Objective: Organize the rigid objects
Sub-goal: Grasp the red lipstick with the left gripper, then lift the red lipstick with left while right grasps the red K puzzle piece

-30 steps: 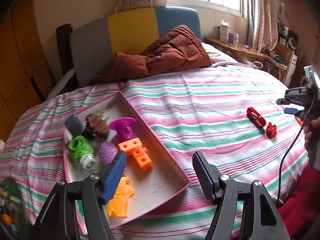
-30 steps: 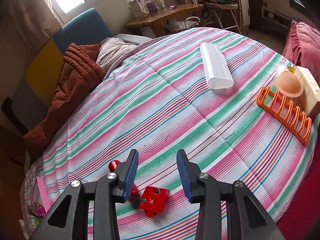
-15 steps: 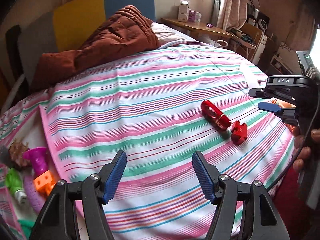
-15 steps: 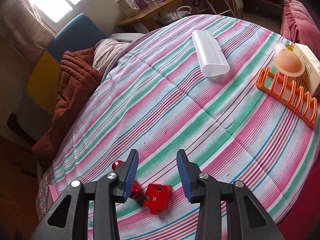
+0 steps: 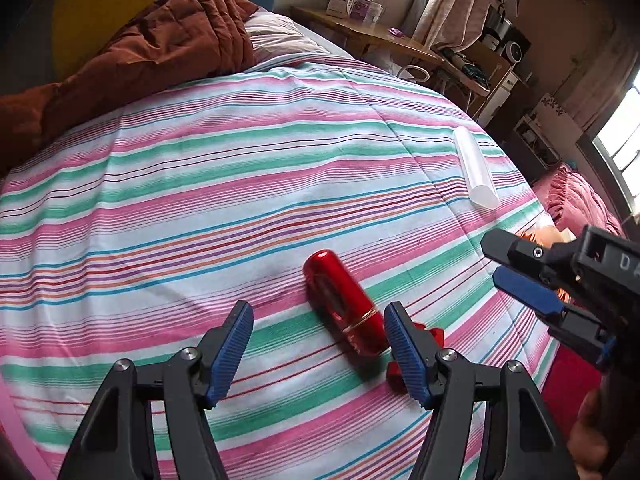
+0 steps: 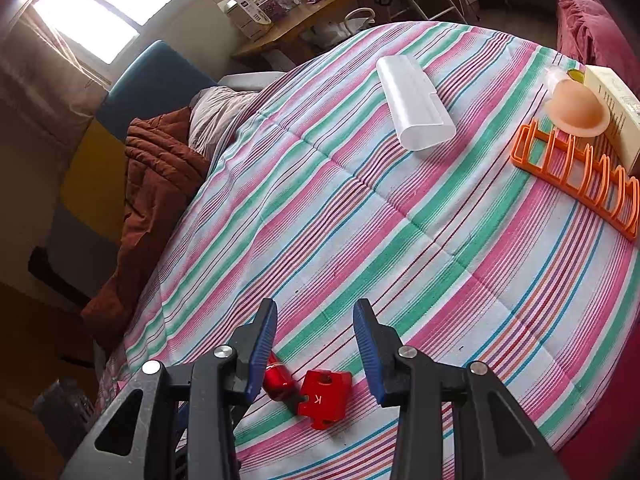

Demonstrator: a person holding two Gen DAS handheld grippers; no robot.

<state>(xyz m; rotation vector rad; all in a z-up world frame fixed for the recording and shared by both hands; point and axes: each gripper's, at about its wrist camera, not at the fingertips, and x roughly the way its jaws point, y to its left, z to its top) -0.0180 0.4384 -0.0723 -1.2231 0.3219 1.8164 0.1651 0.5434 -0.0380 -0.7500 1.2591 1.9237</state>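
Both tools empty: left tool (image 5: pixel 318 344) wide, right tool (image 6: pixel 315 344) partly open. Red capsule (image 5: pixel 344 304), red puzzle block (image 6: pixel 324 398), white case (image 6: pixel 414 102), orange rack (image 6: pixel 580 172) lay unsorted on bed (image 6: pixel 360 220).

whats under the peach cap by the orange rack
The peach cap rests against the orange rack, with a clear bottle tip poking out behind it. Whatever lies beneath is covered.
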